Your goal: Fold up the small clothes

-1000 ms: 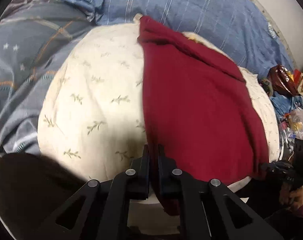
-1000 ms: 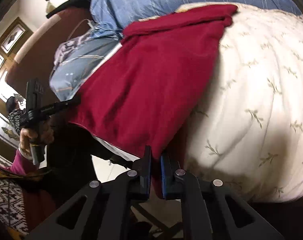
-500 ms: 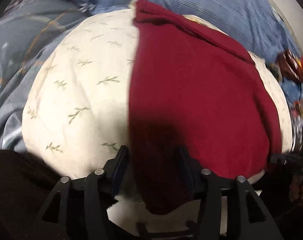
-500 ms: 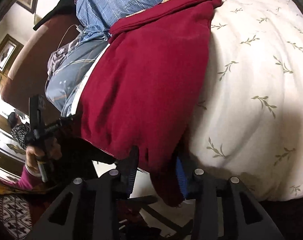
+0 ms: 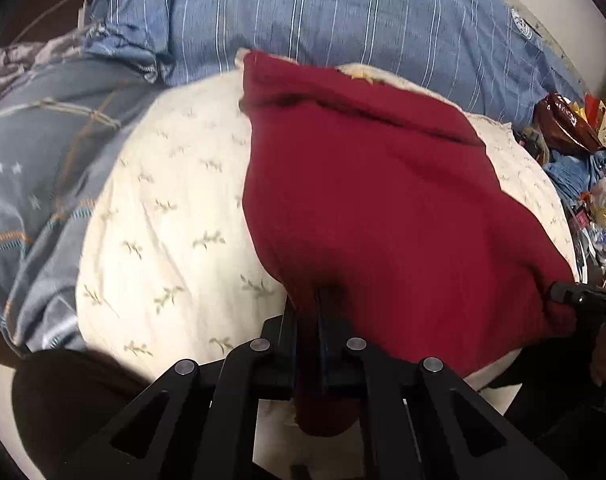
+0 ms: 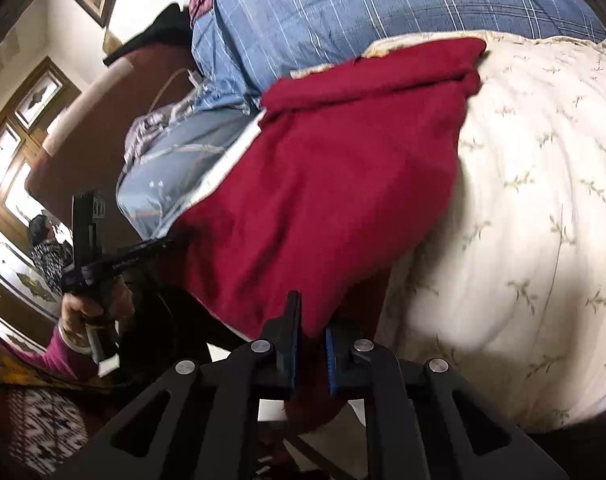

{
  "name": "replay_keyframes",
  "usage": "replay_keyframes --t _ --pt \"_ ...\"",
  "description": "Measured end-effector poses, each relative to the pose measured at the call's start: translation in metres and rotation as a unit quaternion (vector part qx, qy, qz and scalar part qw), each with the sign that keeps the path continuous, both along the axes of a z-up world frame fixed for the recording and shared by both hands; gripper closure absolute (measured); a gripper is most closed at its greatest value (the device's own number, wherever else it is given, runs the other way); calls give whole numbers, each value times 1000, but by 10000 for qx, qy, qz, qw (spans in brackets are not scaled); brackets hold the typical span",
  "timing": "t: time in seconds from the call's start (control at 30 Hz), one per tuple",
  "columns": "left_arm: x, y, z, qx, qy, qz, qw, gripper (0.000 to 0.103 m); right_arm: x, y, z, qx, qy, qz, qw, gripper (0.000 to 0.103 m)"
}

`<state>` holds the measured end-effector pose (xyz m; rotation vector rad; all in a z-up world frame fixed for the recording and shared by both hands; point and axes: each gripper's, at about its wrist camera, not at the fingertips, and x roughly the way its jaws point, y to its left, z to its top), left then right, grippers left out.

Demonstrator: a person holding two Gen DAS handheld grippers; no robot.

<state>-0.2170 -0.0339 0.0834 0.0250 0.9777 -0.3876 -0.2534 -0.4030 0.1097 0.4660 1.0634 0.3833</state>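
Red garment (image 5: 383, 208) lies spread over the cream leaf-print cushion (image 5: 171, 216), its near edge hanging off. Both tools tilt steeply down at that edge. The left gripper (image 5: 307, 304), jaws just closed, pinches one near corner; the right gripper (image 6: 311, 328), also just closed, clamps the other. A hand (image 6: 91, 312) grips the left tool's handle, somewhat blurred.
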Motion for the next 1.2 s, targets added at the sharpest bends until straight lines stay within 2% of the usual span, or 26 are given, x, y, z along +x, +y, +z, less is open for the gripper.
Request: replay_keyframes --t 0.4,0.67,0.93,1.03,1.2 --pt "0 8 21 -72 -404 195 9990 97 20 -21 15 257 -377 -703 9965 94" --pt "12 14 30 -110 -621 362 9974 97 38 -34 36 175 -722 -946 9927 94" --pt "39 9 35 -205 -797 460 9955 97 62 -43 36 64 -745 -1108 9910 94" --pt "56 6 41 -285 -946 504 9938 97 76 -49 36 42 -715 -1256 9895 95" --pt "95 -7 46 -429 -1068 559 9918 97 108 -62 48 -27 -940 -1442 9851 95"
